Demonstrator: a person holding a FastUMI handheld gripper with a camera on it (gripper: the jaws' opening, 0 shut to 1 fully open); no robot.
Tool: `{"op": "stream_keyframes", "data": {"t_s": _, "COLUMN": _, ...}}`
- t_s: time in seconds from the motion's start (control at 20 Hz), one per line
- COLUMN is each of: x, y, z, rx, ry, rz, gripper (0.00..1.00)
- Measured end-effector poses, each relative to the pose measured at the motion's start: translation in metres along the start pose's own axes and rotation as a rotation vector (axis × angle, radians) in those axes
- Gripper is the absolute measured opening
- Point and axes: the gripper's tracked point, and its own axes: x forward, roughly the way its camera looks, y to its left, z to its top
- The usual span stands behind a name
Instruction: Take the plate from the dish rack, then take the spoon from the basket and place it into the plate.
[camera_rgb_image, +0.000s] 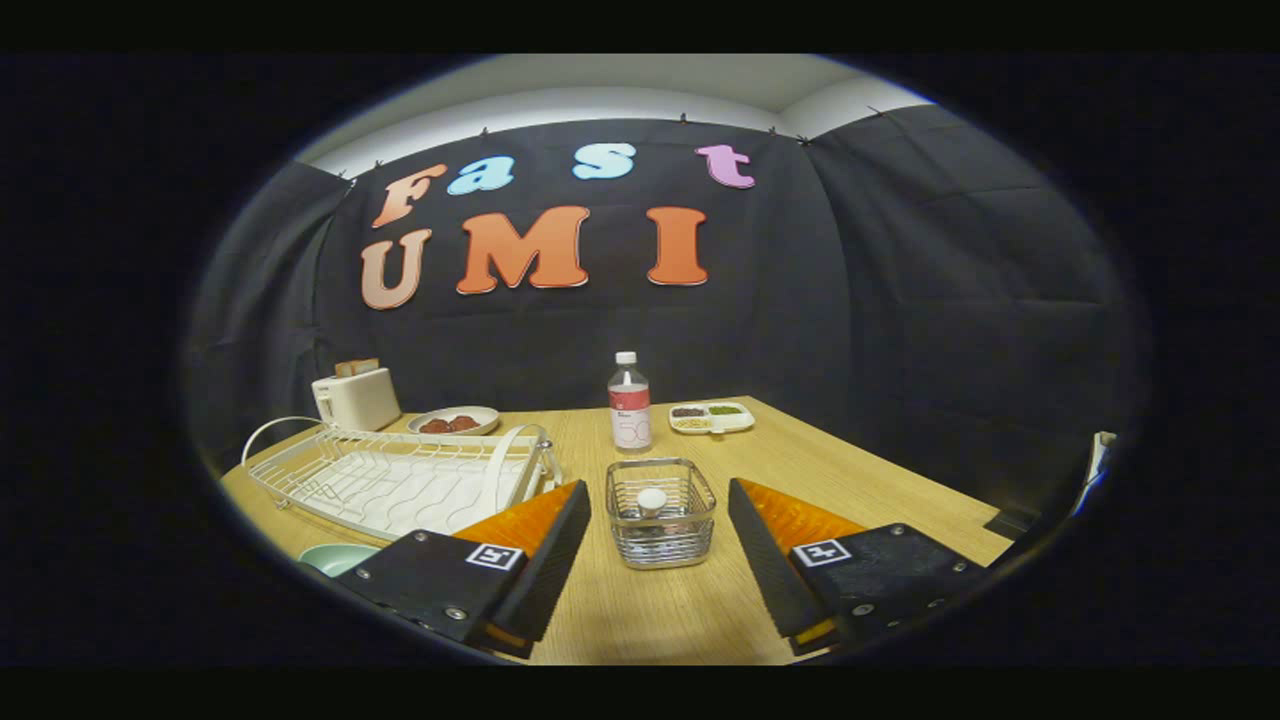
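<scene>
A small wire basket (661, 527) stands on the wooden table (700, 610), just ahead of my fingers and centred in the gap between them. The rounded white end of the spoon (651, 499) sticks up inside it. My gripper (657, 490) is open, fingers spread wide on either side of the basket and touching nothing. A pale green plate (335, 558) lies flat on the table beside my left finger, partly hidden by it. The white wire dish rack (390, 475) sits beyond the left finger, and I see no plate standing in it.
Along the back of the table stand a cream toaster (355, 397), a dish with reddish food (455, 421), a clear bottle with a white cap (629, 403) and a divided white tray (711, 416). The table's edge runs off at the right.
</scene>
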Motion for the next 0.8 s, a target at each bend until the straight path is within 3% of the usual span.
{"op": "stream_keyframes", "data": {"t_s": 0.4, "x": 0.011, "y": 0.002, "z": -0.002, "rx": -0.013, "ry": -0.009, "rz": -0.009, "gripper": 0.14}}
{"op": "stream_keyframes", "data": {"t_s": 0.8, "x": -0.017, "y": -0.001, "z": 0.035, "rx": -0.055, "ry": -0.09, "rz": -0.04, "gripper": 0.1}}
